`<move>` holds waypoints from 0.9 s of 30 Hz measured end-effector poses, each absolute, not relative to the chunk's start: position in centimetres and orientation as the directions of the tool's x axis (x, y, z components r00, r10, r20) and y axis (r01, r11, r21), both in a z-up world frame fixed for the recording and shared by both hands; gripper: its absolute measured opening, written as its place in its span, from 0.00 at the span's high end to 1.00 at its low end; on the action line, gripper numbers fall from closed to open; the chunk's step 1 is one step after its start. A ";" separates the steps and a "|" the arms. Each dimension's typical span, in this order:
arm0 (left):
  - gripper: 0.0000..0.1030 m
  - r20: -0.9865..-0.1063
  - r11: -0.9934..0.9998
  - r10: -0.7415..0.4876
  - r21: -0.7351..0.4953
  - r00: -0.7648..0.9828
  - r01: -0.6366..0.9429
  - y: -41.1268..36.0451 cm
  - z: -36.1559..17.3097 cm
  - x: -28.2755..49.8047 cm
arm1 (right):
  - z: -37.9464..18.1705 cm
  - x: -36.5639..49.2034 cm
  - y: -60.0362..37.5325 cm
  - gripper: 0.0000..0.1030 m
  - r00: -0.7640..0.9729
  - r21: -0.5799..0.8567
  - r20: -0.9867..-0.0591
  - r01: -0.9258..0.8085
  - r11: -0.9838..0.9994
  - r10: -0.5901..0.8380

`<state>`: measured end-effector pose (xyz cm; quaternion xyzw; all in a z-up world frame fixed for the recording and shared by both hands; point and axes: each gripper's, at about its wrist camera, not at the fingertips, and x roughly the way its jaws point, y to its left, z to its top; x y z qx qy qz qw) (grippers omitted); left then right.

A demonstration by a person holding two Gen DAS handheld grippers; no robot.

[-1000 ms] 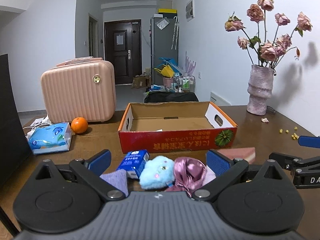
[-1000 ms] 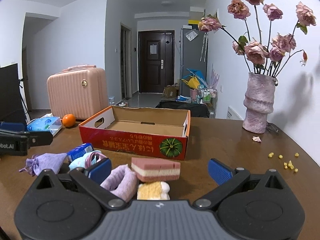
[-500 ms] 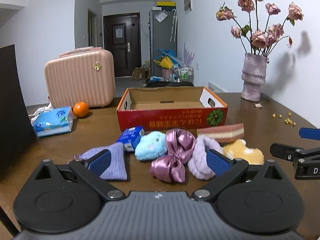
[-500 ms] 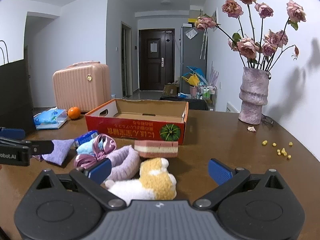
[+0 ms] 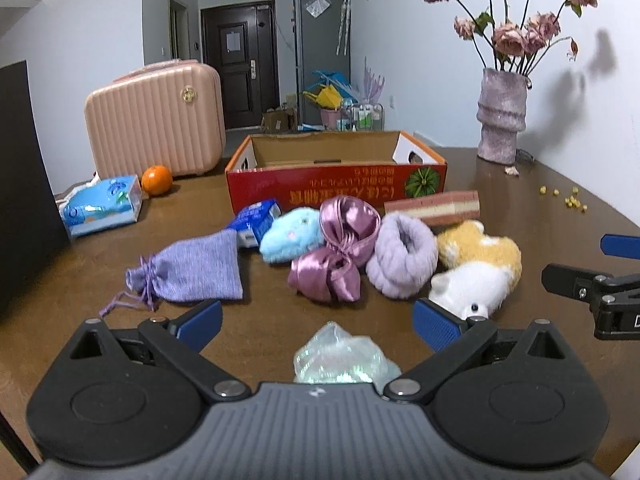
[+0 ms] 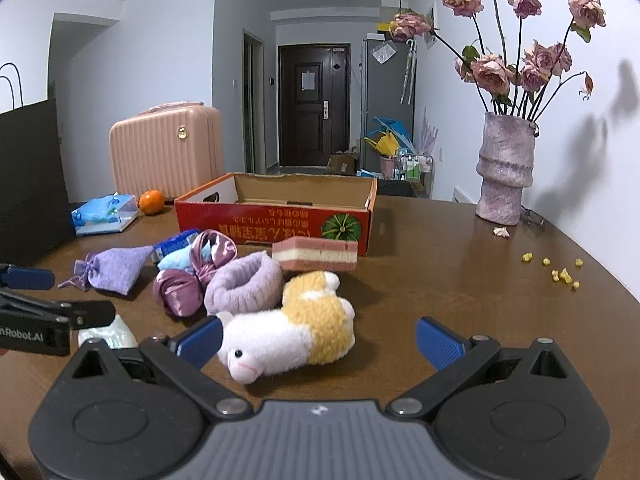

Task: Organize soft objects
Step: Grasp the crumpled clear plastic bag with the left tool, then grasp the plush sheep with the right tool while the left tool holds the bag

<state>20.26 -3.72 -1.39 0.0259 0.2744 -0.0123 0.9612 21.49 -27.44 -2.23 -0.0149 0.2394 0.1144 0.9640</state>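
Soft things lie in a row before the open red cardboard box [image 5: 336, 184] [image 6: 276, 220]: a lilac drawstring pouch [image 5: 196, 268] [image 6: 114, 266], a light blue plush [image 5: 290, 234], a pink satin bow [image 5: 340, 252] [image 6: 192, 276], a purple fluffy band [image 5: 402, 256] [image 6: 244, 282], a pink layered sponge [image 5: 434, 207] [image 6: 316, 254] and a white-and-yellow plush [image 5: 476, 268] [image 6: 292, 330]. My left gripper [image 5: 318, 326] is open above a clear crinkled bag [image 5: 340, 356]. My right gripper [image 6: 318, 340] is open, just short of the plush.
A pink case [image 5: 156, 118], an orange [image 5: 157, 179], a tissue pack [image 5: 102, 204] and a black bag [image 5: 24, 168] stand at the left. A blue carton [image 5: 256, 220] lies by the pouch. A vase of roses [image 6: 506, 172] and yellow crumbs [image 6: 560, 272] are at the right.
Both grippers have drawn back from the box and risen. More of the row of soft things shows, and the clear bag has come into the left view.
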 end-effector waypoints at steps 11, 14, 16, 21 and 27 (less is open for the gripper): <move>0.00 -0.588 0.997 -0.003 0.057 0.809 0.046 -4.3 -4.3 20.7 | -3.6 21.6 -27.3 0.00 0.846 0.027 -0.493 -0.219 0.975 0.203; 0.00 -0.590 0.997 0.007 0.069 0.807 0.042 -4.6 -4.8 20.9 | -3.7 21.8 -27.2 0.00 0.844 0.028 -0.496 -0.219 0.975 0.204; 0.00 -0.590 0.997 0.010 0.071 0.808 0.040 -4.6 -5.1 21.0 | -3.9 22.0 -27.1 0.00 0.842 0.027 -0.500 -0.220 0.975 0.204; 0.21 -0.602 0.997 0.002 0.059 0.799 0.042 -4.6 -6.0 21.5 | -4.2 22.3 -26.9 0.00 0.837 0.026 -0.508 -0.221 0.975 0.204; 0.48 -0.619 0.997 -0.030 0.035 0.785 0.066 -4.5 -6.7 22.1 | -4.5 22.7 -26.7 0.00 0.831 0.025 -0.517 -0.222 0.975 0.203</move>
